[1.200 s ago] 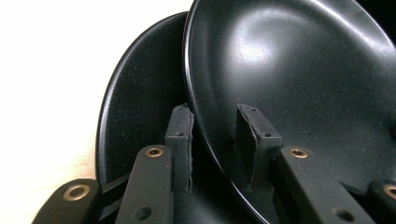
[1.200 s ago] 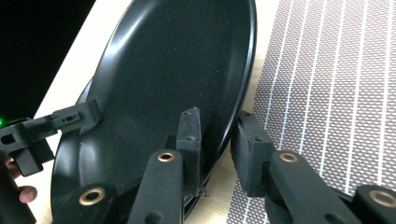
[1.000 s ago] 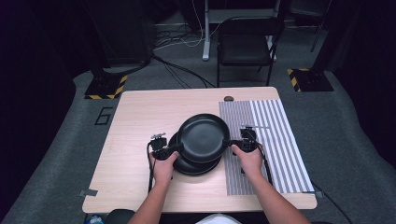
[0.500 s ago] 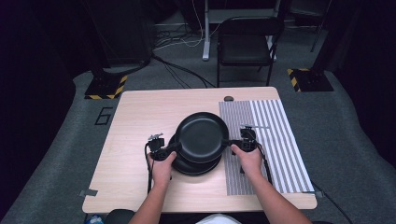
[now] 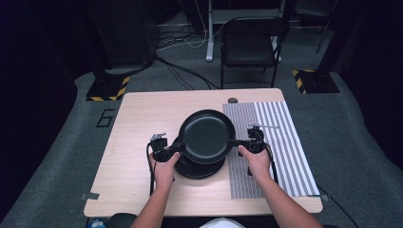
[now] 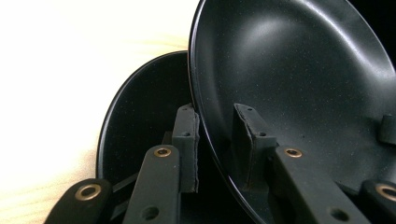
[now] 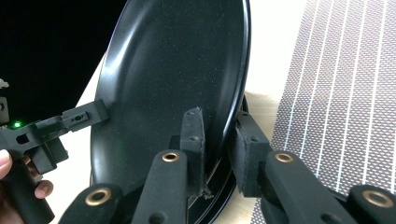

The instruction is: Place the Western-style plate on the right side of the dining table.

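Note:
A black plate (image 5: pixel 206 135) hangs tilted just above a stack of black plates (image 5: pixel 199 170) in the middle of the wooden table (image 5: pixel 142 118). My left gripper (image 5: pixel 177 148) is shut on its left rim and my right gripper (image 5: pixel 236 142) on its right rim. In the left gripper view the held plate (image 6: pixel 299 79) runs between the jaws of that gripper (image 6: pixel 217 144), with a lower plate (image 6: pixel 140 112) behind. The right gripper view has that gripper (image 7: pixel 219 140) pinching the plate (image 7: pixel 173 70), and the left gripper (image 7: pixel 70 119) on the far rim.
A grey striped mat (image 5: pixel 280 142) covers the table's right part, right beside the stack; it also lies to the right of the jaws as the mat (image 7: pixel 345 93). A small dark disc (image 5: pixel 232 100) sits at the far edge. A black chair (image 5: pixel 249 45) stands beyond the table.

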The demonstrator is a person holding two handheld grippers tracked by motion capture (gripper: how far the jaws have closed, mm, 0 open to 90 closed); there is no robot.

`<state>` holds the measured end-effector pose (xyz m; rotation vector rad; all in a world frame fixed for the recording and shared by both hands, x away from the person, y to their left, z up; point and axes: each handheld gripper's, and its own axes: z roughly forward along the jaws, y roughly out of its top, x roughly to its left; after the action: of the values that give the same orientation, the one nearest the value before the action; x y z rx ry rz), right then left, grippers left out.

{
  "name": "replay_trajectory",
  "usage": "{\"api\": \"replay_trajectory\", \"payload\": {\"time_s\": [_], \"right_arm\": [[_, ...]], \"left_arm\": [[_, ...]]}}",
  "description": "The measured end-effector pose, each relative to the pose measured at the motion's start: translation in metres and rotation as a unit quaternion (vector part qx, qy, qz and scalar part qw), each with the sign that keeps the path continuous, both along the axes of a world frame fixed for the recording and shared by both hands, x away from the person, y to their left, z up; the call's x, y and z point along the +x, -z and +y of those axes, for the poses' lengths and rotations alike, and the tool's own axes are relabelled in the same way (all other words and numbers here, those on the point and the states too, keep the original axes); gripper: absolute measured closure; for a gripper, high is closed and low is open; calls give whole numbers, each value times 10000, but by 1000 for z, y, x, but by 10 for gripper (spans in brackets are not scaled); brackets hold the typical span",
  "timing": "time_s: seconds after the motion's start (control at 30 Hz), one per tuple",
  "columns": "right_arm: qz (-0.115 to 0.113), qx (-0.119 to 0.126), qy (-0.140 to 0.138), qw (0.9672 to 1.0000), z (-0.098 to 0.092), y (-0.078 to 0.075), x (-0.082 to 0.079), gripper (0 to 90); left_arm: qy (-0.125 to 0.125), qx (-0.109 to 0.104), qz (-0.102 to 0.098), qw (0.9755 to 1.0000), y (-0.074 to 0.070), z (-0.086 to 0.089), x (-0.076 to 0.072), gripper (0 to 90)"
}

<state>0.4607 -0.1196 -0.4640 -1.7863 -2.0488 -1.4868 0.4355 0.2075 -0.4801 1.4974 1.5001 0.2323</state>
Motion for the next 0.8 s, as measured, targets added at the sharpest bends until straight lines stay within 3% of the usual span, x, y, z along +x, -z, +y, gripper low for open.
{"api": "replay_trajectory", "payload": {"time_s": [0.37, 0.8], "right_arm": [[-87, -136, -84, 9998, -11, -15, -11, 754], [-68, 151, -97, 9998, -26, -14, -18, 753]], "left_arm": [[201, 28, -45, 9998, -11, -10, -4, 711], [272, 80, -171, 9995, -24, -19, -7, 717]]}}
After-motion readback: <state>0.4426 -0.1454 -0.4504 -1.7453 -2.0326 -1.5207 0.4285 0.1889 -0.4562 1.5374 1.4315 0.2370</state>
